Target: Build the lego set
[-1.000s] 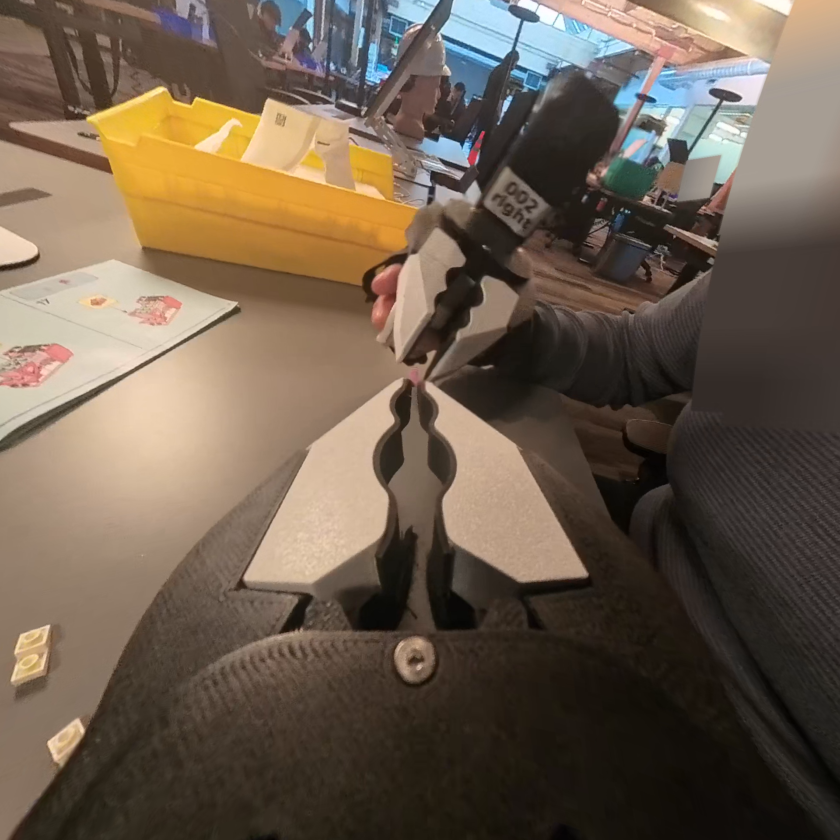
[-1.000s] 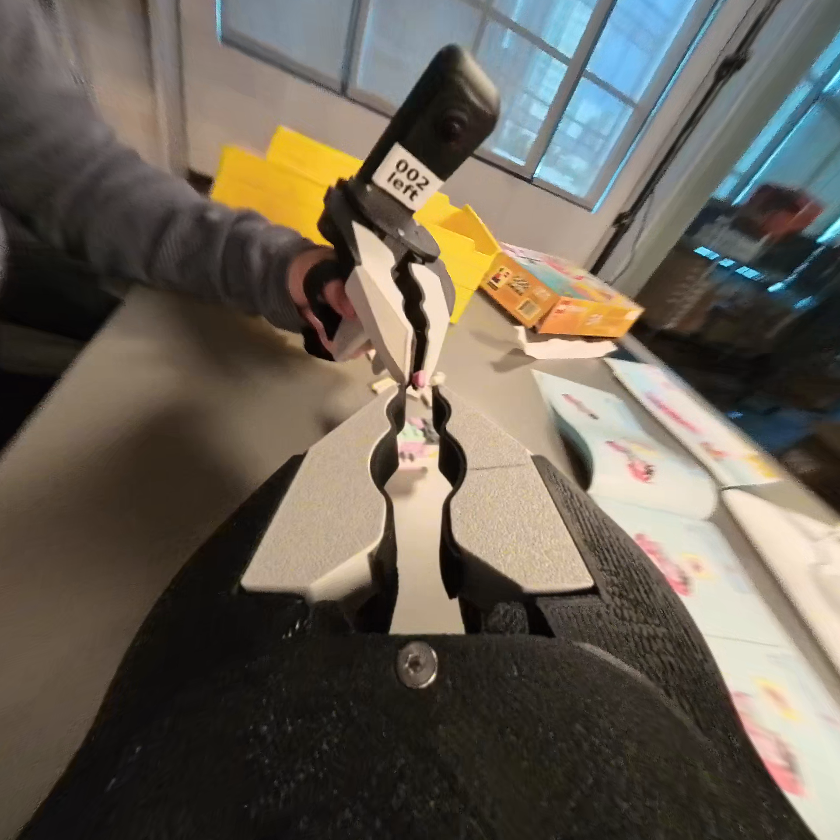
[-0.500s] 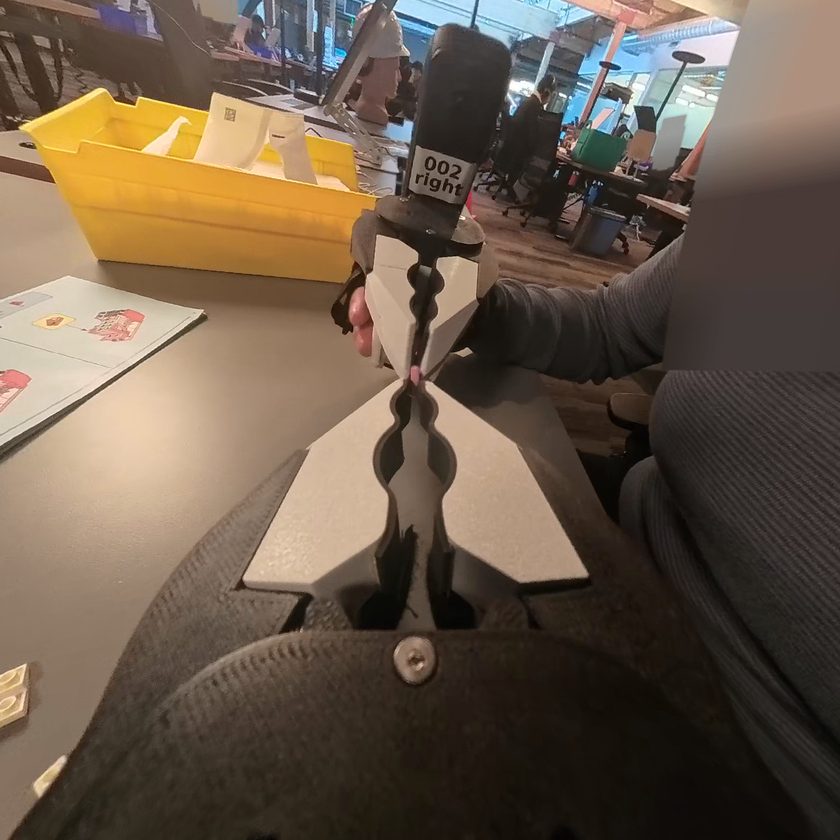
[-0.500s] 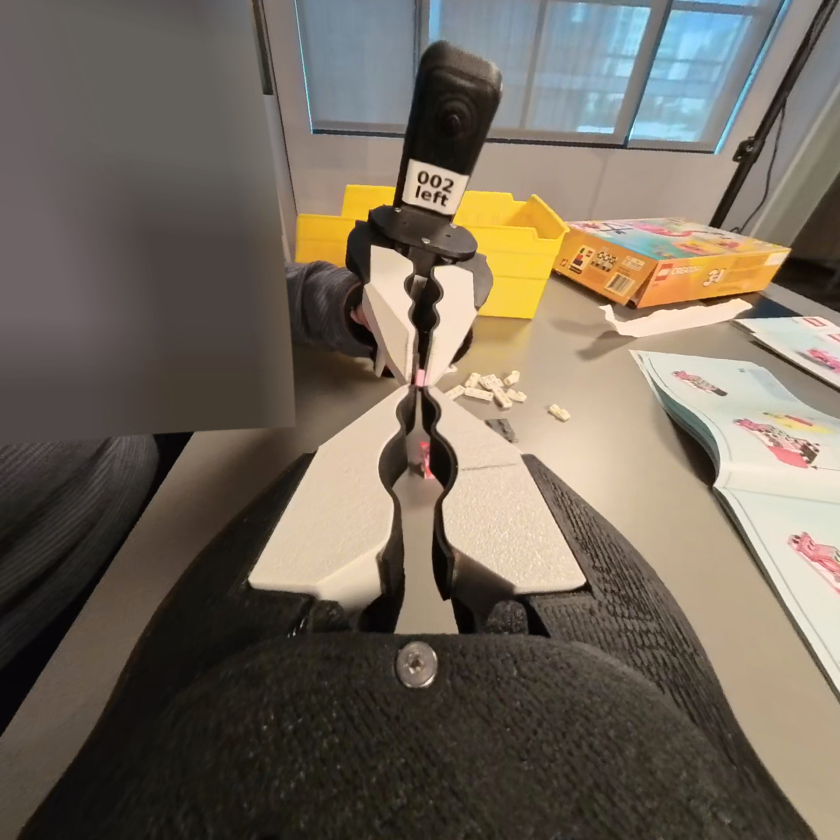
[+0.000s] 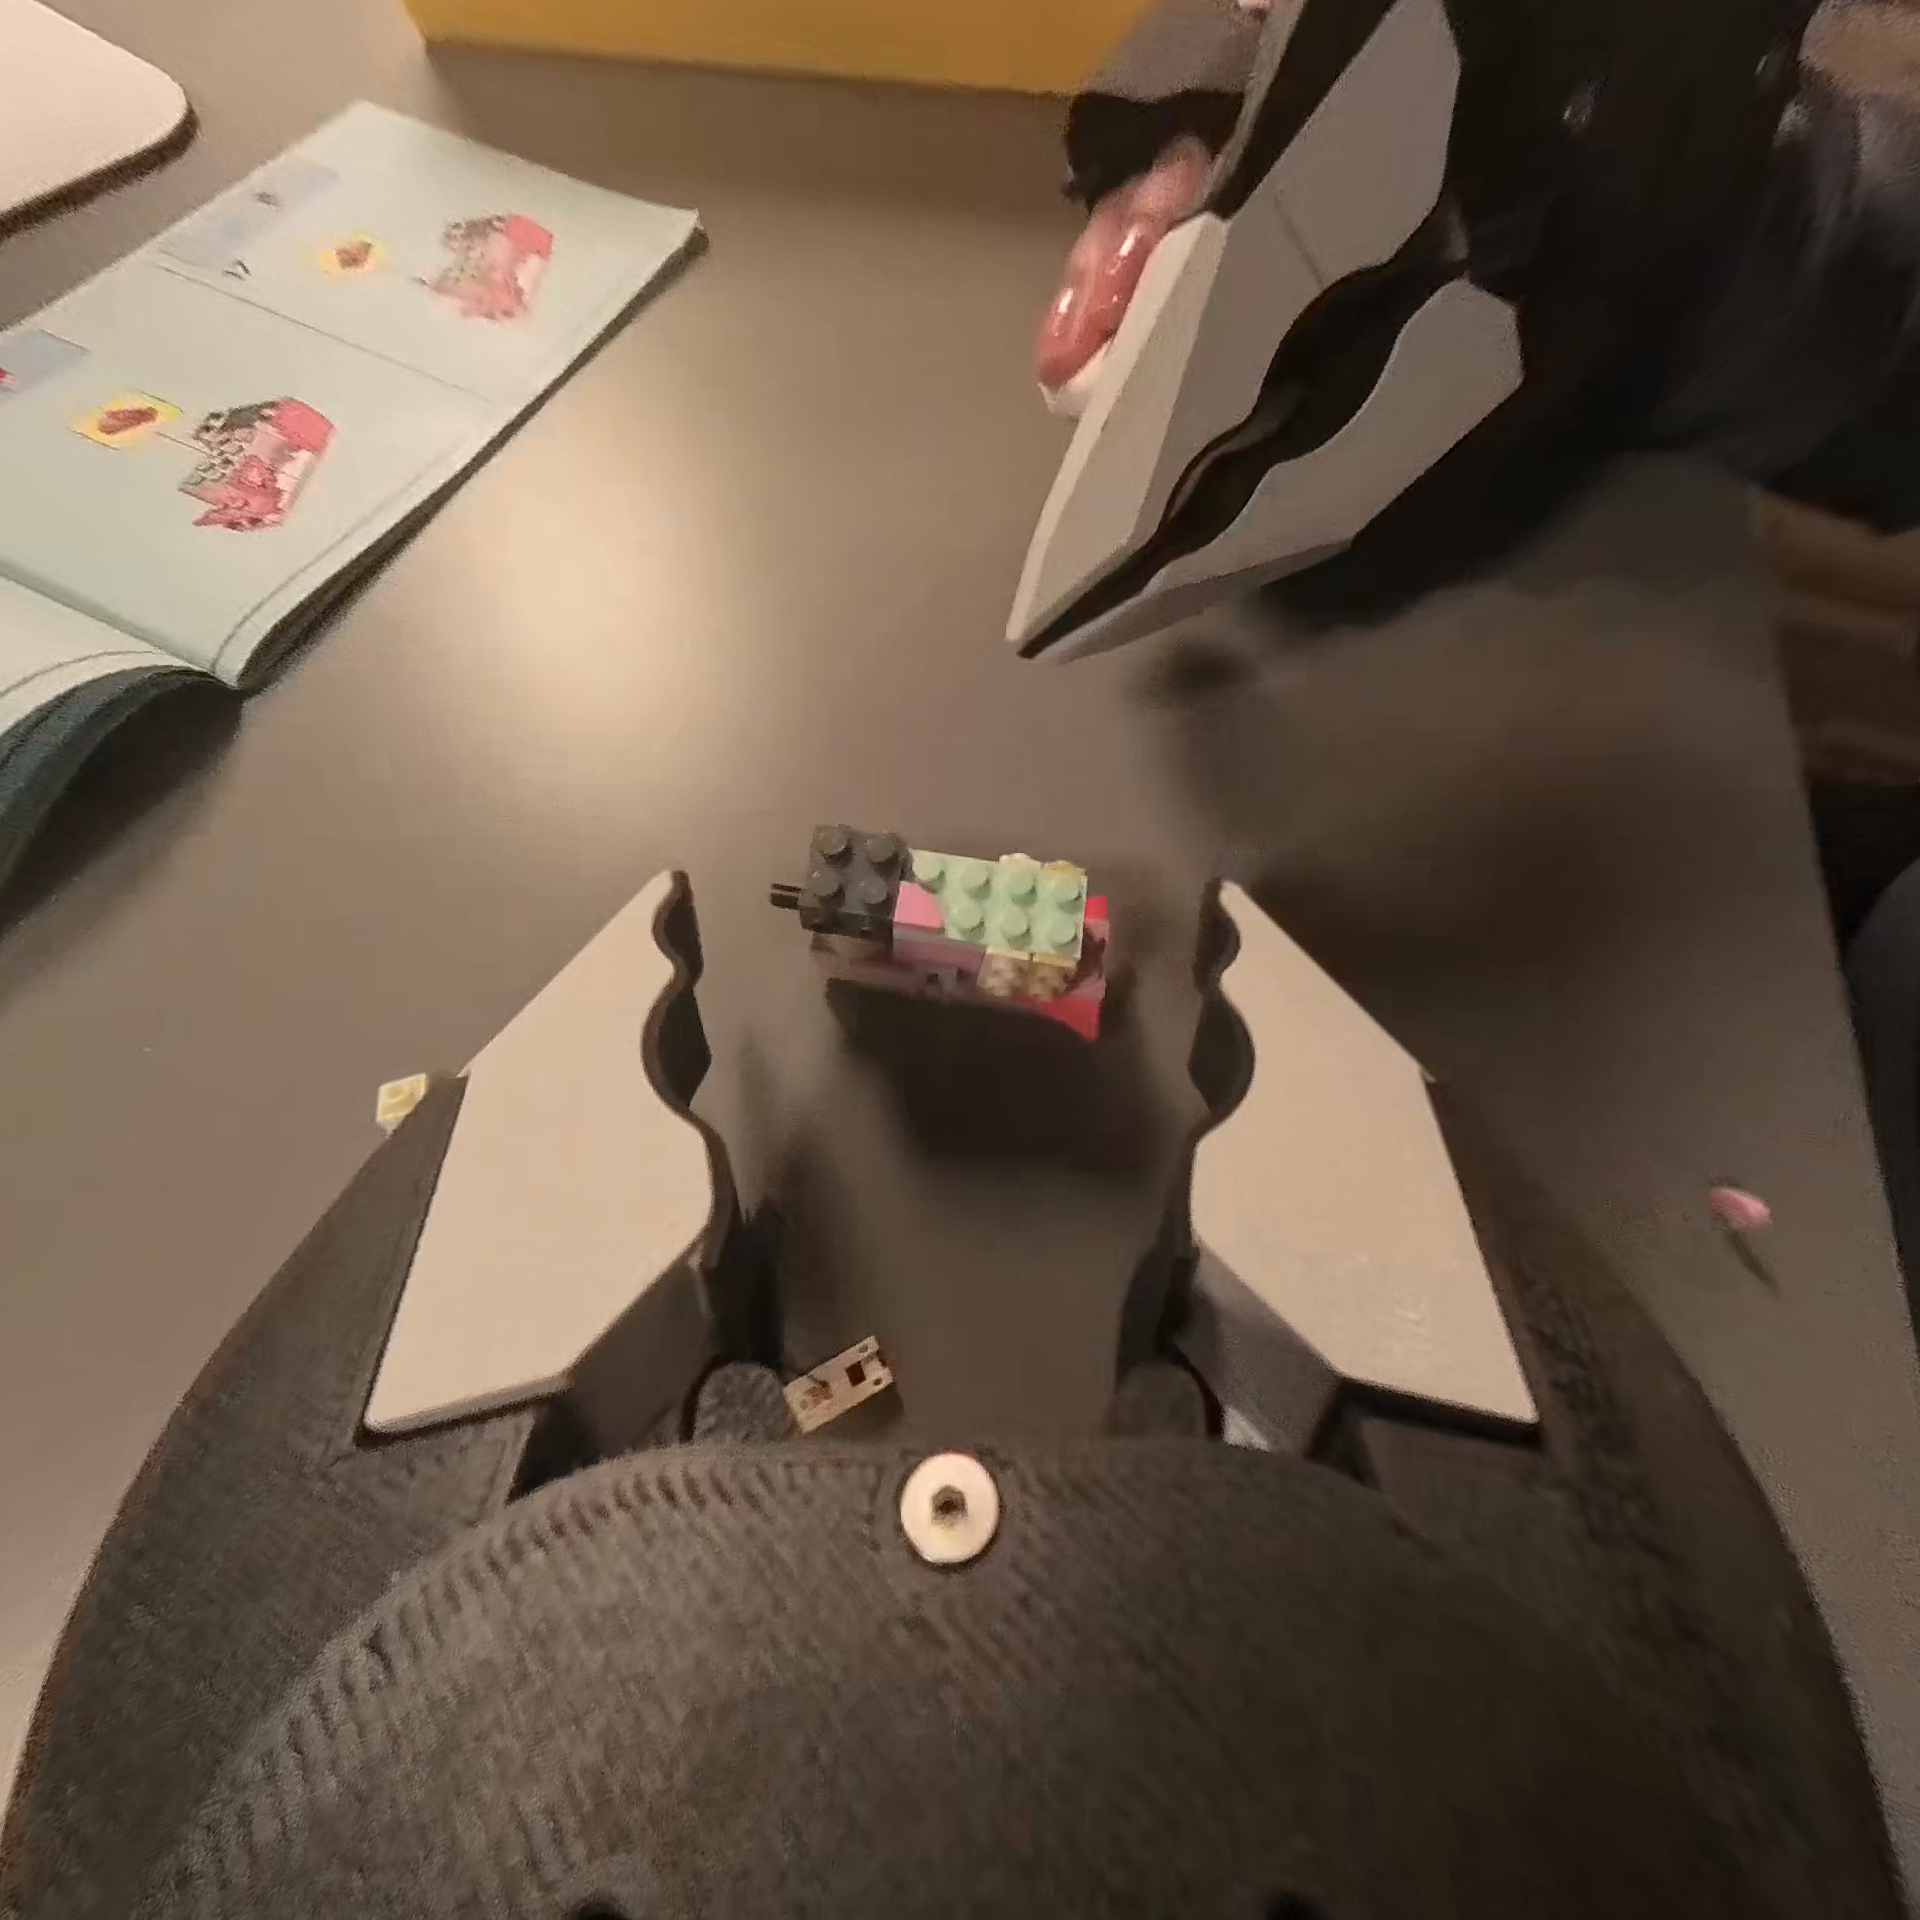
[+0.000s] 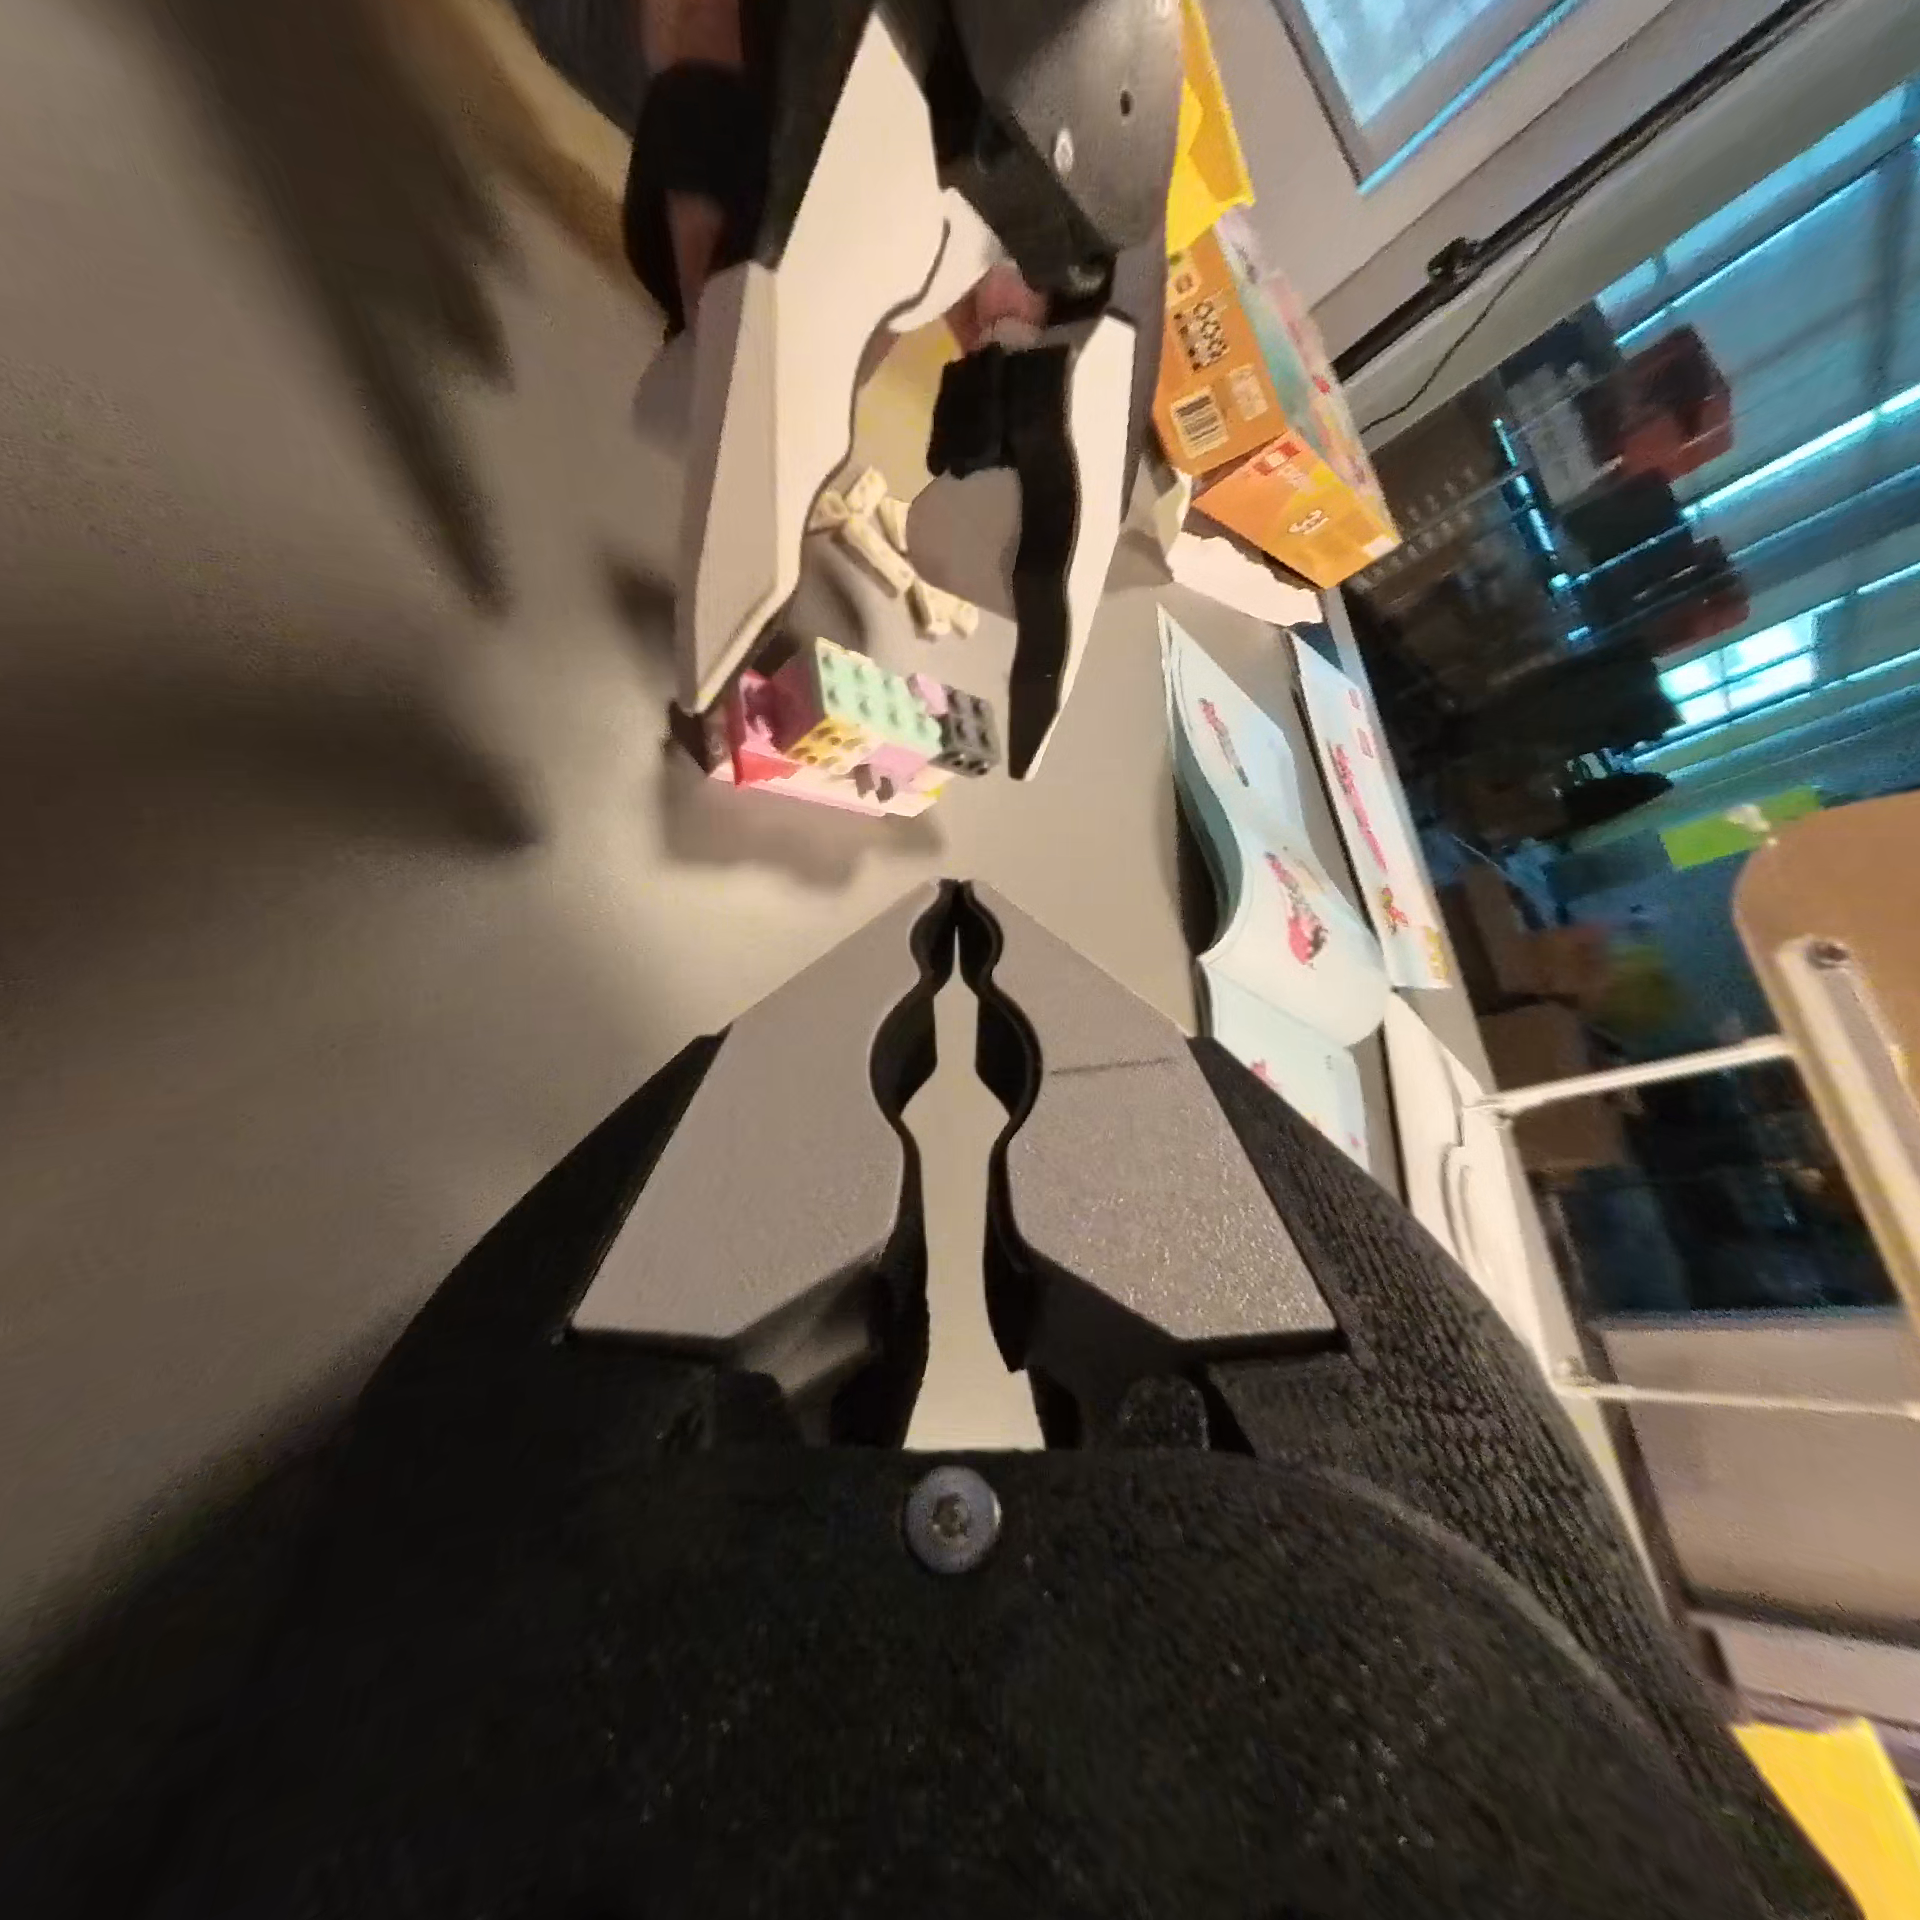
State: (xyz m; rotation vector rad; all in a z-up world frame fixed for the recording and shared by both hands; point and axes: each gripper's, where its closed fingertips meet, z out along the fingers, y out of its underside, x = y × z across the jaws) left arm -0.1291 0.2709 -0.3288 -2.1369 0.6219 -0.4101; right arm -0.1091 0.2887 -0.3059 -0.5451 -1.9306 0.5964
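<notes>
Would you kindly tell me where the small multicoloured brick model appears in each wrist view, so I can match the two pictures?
Left wrist view: the brick model sits on the table just above centre, between the left gripper's wide-open fingers, touching neither.
Right wrist view: it lies above centre, beyond the shut right gripper.
Shared landmark: the open instruction booklet, far left in the left view, right of centre in the right.

Left gripper (image 5: 945,894) spread wide, right gripper (image 6: 954,885) pinched shut, bare

Matte grey worktop (image 5: 935,520) under warm indoor light, large window (image 6: 1455,73) with blue daylight beside a pale wall, dim shelving (image 6: 1621,540) beyond the worktop's edge
</notes>
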